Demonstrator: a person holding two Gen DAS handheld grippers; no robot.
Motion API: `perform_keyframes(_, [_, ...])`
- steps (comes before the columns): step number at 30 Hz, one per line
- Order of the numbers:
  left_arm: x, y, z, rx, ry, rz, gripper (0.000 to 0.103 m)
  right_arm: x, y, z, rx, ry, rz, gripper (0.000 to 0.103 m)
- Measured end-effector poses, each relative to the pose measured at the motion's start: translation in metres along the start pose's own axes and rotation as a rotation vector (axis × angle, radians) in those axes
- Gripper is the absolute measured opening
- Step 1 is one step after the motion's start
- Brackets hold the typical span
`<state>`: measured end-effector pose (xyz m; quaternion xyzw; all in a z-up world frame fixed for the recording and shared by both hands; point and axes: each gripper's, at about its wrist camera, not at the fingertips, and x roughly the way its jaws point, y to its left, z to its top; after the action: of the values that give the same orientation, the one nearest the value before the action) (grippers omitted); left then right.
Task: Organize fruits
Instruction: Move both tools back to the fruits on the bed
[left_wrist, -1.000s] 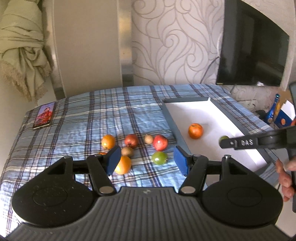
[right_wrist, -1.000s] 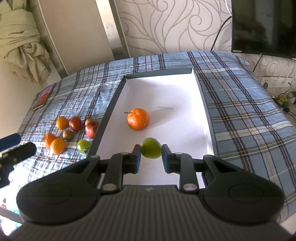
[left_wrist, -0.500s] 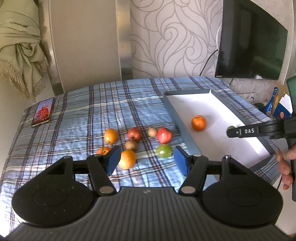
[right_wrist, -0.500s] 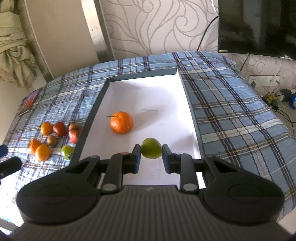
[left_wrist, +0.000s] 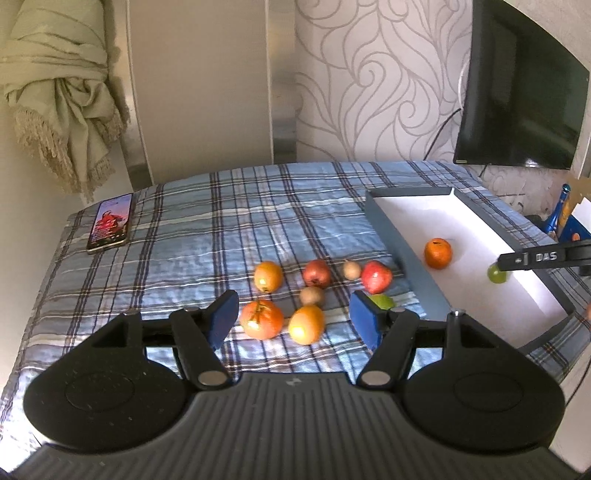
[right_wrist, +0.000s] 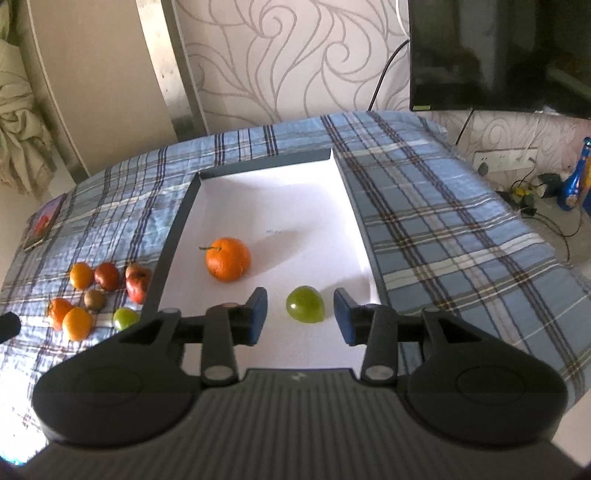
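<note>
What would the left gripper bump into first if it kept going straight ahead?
Probably the round orange fruit with the green stem scar or the smooth orange fruit beside it. Both lie on the blue plaid cloth between the left gripper's opening jaws; depth is uncertain.

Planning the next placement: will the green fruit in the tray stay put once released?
The green fruit looks round and glossy, so it may roll on the tray's smooth white floor. The right gripper's jaws are opening around it, pads clear.

"DAS" on right hand-held gripper (left_wrist: 509, 260)
</note>
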<state>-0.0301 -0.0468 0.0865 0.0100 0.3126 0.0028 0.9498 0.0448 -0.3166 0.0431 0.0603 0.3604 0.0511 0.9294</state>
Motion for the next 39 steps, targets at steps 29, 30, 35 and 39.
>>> perform_keyframes(29, [0.045, 0.059, -0.001, 0.074, 0.033, -0.12, 0.071, -0.007, 0.141, -0.031, -0.186, 0.033, 0.079, 0.037])
perform_keyframes(30, [0.047, 0.061, -0.001, 0.074, 0.034, -0.122, 0.072, -0.005, 0.144, -0.031, -0.183, 0.036, 0.077, 0.037])
perform_keyframes(35, [0.053, 0.071, -0.002, 0.067, 0.042, -0.126, 0.071, 0.01, 0.157, -0.029, -0.207, 0.055, 0.047, 0.037])
perform_keyframes(39, [0.057, 0.076, -0.002, 0.064, 0.049, -0.131, 0.071, 0.022, 0.162, -0.028, -0.225, 0.072, 0.018, 0.037])
